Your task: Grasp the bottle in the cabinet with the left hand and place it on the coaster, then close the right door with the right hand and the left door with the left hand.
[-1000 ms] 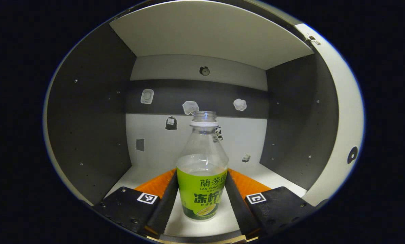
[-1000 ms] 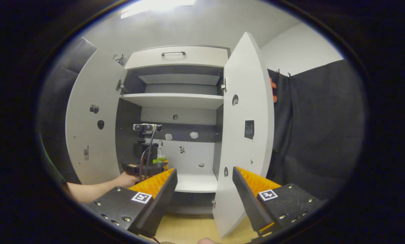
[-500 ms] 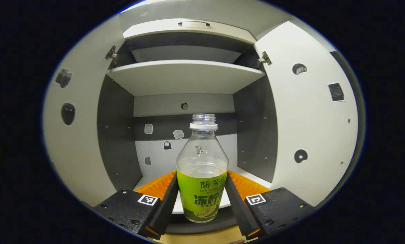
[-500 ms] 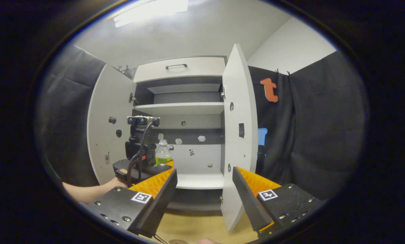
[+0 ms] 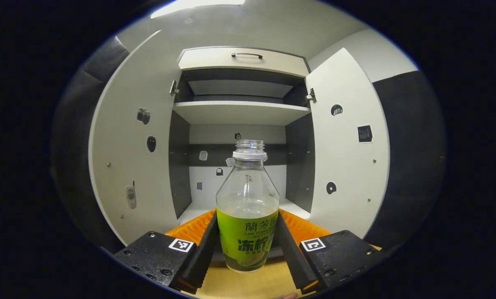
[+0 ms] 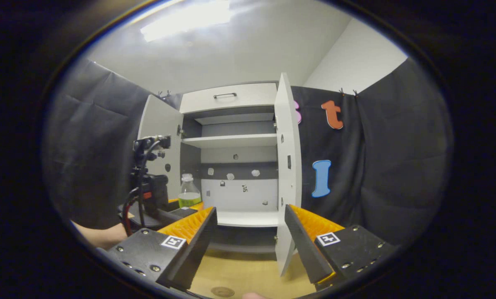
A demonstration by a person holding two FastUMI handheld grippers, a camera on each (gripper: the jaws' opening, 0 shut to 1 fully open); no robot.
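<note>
A clear bottle (image 5: 248, 216) with a green label and no cap stands upright between the fingers of my left gripper (image 5: 248, 245), which is shut on its label. It hangs in front of the open cabinet, above the wooden table (image 5: 248, 286). In the right gripper view the same bottle (image 6: 188, 194) and left gripper (image 6: 188, 205) are at the left, outside the cabinet. My right gripper (image 6: 250, 232) is open and holds nothing, well back from the right door (image 6: 287, 174). A round brown coaster (image 6: 222, 291) lies on the table just below it.
Both white doors stand wide open: the left door (image 5: 131, 166) and the right door (image 5: 347, 158). The cabinet has a shelf (image 5: 239, 112) and a drawer (image 5: 244, 60) above. A forearm (image 6: 102, 234) reaches in from the left. Black cloth hangs on both sides.
My left gripper has drawn back out of the cabinet with the bottle still in it. The right gripper has also backed away, so the cabinet looks smaller.
</note>
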